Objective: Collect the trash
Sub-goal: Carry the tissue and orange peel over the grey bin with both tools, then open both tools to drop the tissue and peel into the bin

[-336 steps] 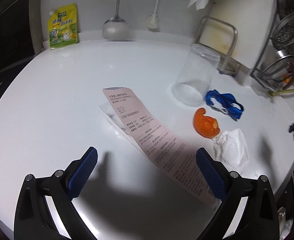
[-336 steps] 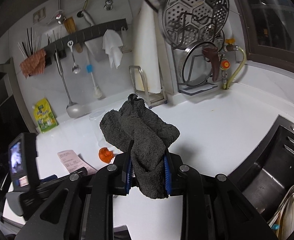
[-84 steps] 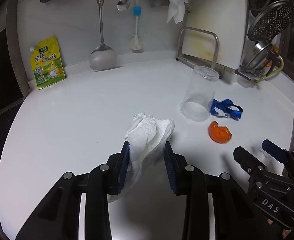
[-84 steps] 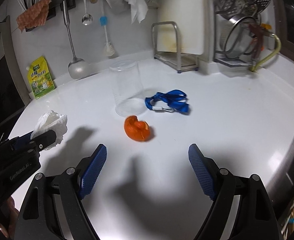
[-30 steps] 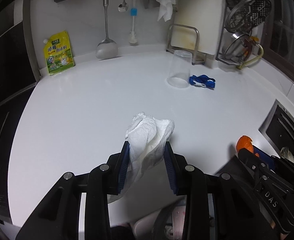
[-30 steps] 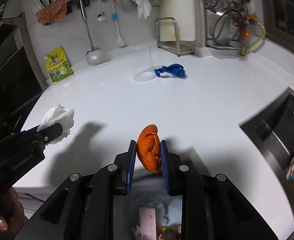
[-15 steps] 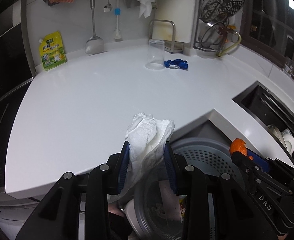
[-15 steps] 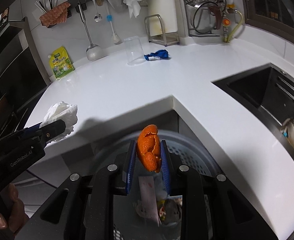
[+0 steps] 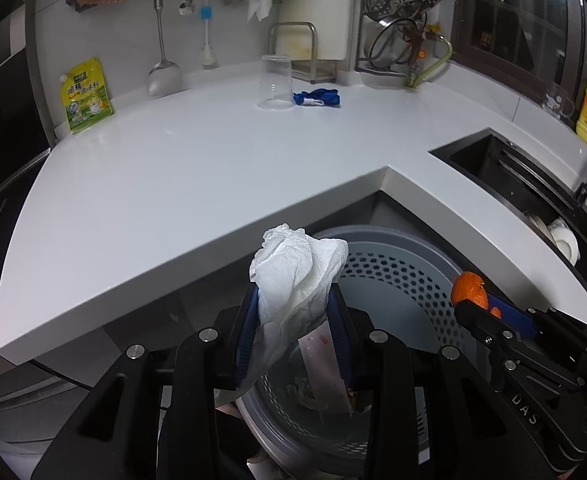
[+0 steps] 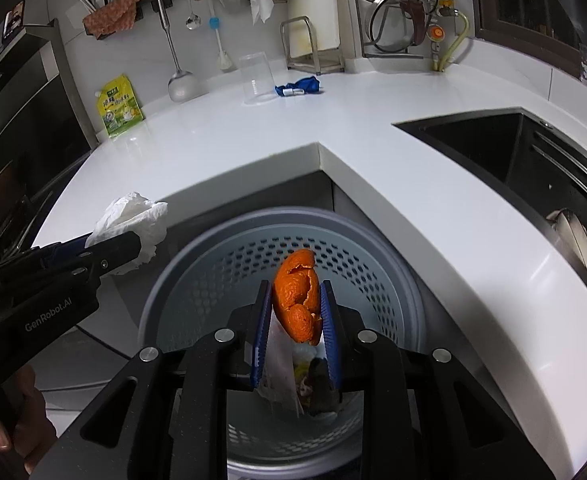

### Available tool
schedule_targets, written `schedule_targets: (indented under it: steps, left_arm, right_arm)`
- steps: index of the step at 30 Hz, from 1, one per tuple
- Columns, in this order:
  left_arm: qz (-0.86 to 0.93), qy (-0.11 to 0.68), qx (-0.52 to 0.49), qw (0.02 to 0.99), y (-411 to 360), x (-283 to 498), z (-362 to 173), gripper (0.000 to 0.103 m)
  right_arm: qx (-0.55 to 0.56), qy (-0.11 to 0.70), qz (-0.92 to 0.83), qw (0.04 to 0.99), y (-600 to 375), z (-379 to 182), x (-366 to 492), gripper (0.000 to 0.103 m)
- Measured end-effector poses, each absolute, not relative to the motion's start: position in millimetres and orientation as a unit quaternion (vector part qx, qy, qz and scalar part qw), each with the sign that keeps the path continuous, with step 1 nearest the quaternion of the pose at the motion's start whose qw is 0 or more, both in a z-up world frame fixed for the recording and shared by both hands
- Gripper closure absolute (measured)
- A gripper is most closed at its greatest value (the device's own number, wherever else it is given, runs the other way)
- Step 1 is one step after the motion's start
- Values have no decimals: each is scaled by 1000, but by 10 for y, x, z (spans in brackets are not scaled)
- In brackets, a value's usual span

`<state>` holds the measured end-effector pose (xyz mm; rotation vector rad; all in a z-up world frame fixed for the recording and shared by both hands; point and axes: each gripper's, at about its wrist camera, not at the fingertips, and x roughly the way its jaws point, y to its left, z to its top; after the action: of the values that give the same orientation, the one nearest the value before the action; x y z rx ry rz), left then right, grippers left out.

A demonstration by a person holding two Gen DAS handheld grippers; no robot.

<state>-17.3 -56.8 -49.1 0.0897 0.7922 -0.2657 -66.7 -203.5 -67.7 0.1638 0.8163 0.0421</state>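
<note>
White tissue: I see a crumpled tissue (image 9: 297, 276), soft and creased, puffing out above the blue ribbed pads and trailing down between them.
Left gripper: my left gripper (image 9: 293, 334) has its jaws narrow and pressed on that tissue, holding it over the near side of the bin.
Orange peel: a curled piece of orange peel (image 10: 298, 300), pebbled outside, torn at the top edge, folded on itself.
Right gripper: my right gripper (image 10: 295, 332) is clamped narrow on the peel, which stands upright between the pads, above the bin's opening.
Bin: a round grey plastic trash bin (image 10: 381, 264) with a perforated wall and a smooth rim, tucked into the inner corner below the counter's edge.
Bin contents: a pinkish paper strip (image 9: 321, 364) leans inside; beneath it lie darker scraps I cannot make out well, perhaps food waste.
Counter: white, glossy, L-shaped countertop (image 9: 197, 168), smooth and hard.
Far items: a clear plastic cup (image 9: 275, 82) stands mouth down, with a blue strap (image 9: 317, 98) lying just beside it to its right.
Wall side: a yellow-green pouch (image 9: 86, 96) leans against the backsplash, near a hanging steel ladle (image 9: 163, 72).
Sink: a dark recessed sink (image 10: 505, 152) on the right, with white dishes at its near end.
Hand: part of my hand (image 10: 11, 420) grips the left tool's handle.
</note>
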Motion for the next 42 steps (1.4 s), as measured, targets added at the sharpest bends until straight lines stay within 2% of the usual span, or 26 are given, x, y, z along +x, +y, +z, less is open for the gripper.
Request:
schedule_targets:
  steps: [31, 34, 36, 42]
  left_arm:
    - [-146, 425, 55, 891, -659, -249, -861, 69]
    - [-147, 429, 52, 890, -650, -247, -874, 63]
    - [-143, 426, 51, 892, -637, -251, -867, 56]
    - [-140, 428, 48, 892, -616, -249, -866, 49]
  right_arm:
    - [79, 417, 24, 905, -2040, -954, -746, 79]
    - [80, 418, 21, 905, -2049, -955, -749, 74]
    - [81, 414, 19, 907, -2064, -945, -763, 55]
    - [82, 410, 15, 908, -2084, -935, -782, 53]
